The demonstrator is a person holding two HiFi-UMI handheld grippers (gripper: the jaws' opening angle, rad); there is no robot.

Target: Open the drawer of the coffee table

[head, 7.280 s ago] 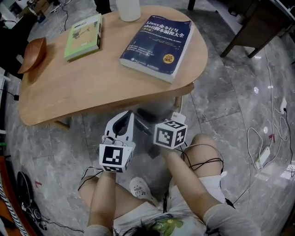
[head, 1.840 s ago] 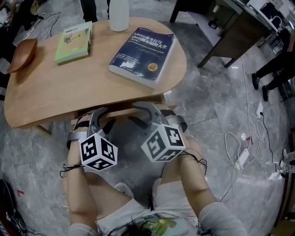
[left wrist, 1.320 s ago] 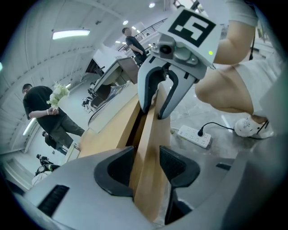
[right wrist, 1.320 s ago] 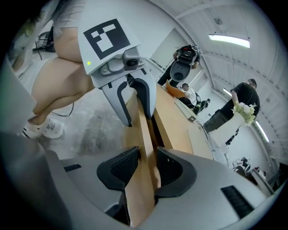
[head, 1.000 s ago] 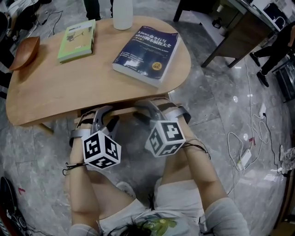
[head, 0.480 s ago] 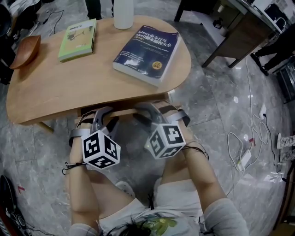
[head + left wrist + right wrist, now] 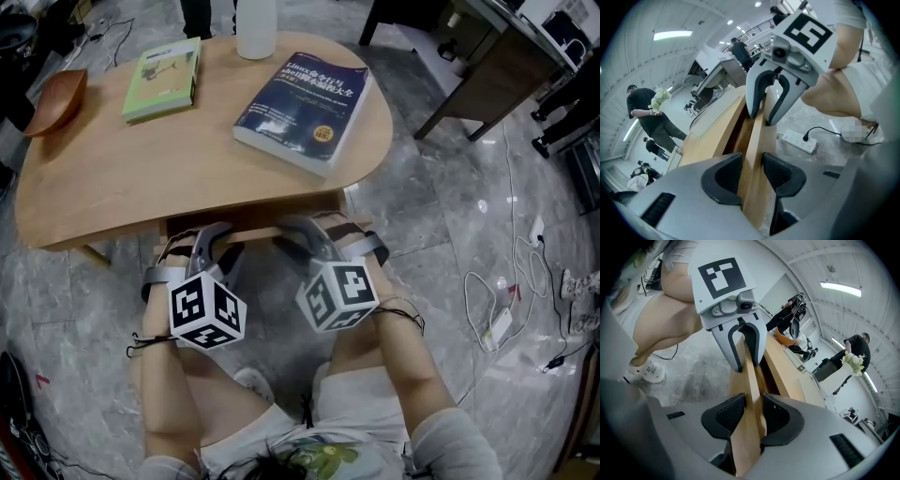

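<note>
Floor: grey marbled tile, glossy. Dark wooden desk upper right of head view. White power strip, cables on floor at right. Ceiling white, ribbed; strip lights lit.

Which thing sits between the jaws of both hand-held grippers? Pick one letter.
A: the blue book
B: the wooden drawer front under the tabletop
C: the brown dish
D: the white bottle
B: each gripper view shows the drawer front pinched between the pads of the left hand-held gripper, whose jaws have just been closing on it, and of the right hand-held gripper.
</note>
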